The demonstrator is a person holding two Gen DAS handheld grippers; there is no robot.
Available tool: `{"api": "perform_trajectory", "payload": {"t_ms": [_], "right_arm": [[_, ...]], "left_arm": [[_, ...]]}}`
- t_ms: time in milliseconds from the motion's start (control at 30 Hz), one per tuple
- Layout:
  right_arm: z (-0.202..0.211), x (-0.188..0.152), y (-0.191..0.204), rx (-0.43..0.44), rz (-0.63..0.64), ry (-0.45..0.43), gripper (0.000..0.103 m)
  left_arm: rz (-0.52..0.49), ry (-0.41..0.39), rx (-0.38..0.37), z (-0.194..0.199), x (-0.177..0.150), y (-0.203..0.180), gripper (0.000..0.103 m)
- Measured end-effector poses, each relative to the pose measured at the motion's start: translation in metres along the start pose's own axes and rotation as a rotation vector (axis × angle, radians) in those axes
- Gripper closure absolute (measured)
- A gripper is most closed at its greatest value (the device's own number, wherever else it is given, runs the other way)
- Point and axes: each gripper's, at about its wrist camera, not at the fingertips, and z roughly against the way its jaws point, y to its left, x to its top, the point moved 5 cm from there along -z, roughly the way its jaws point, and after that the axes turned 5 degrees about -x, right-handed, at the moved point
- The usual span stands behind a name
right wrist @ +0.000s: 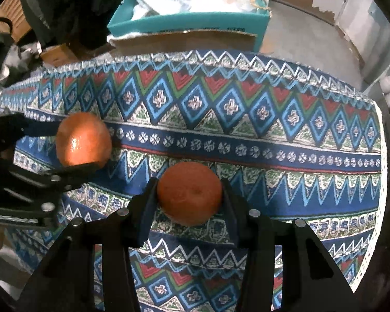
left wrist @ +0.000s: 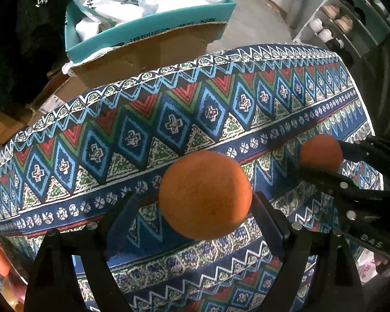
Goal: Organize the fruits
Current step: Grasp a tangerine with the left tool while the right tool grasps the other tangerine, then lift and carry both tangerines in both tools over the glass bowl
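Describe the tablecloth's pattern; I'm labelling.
Blue geometric bands on the tablecloth: diamonds, zigzags, triangles; right wrist view.

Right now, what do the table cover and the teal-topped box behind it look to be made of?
The table cover looks like woven or printed cloth, matte, with a white stitched-looking edging; the weave itself is too blurred to confirm. The teal-topped box looks like corrugated cardboard: a bare brown, creased flap hangs under the printed teal band, both matte.
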Motion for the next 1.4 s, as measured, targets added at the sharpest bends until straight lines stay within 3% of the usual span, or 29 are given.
{"api": "perform_trajectory", "payload": {"t_ms": [67,133,600,1400], "right_arm": [[0.004,0.002,0.0,-0.002,-0.001,-0.01,0.057],[0.007,0.002,0.001,-0.001,0.0,-0.017,0.057],[0.018,0.014,0.029,-0.004,0.017,-0.065,0.057],[0.116,0.027,0.086,0.017,0.096,-0.242,0.057]], "left_arm": [[-0.002,0.005,-0.009,-0.003,-0.001,-0.001,0.018],[-0.017,0.013,-0.024,-0.005,-0.004,-0.004,0.036],[-0.049,-0.051,0.034,0.023,-0.022,-0.003,0.037],[-0.006,-0.227,0.076,0.146,-0.059,0.034,0.037]]}}
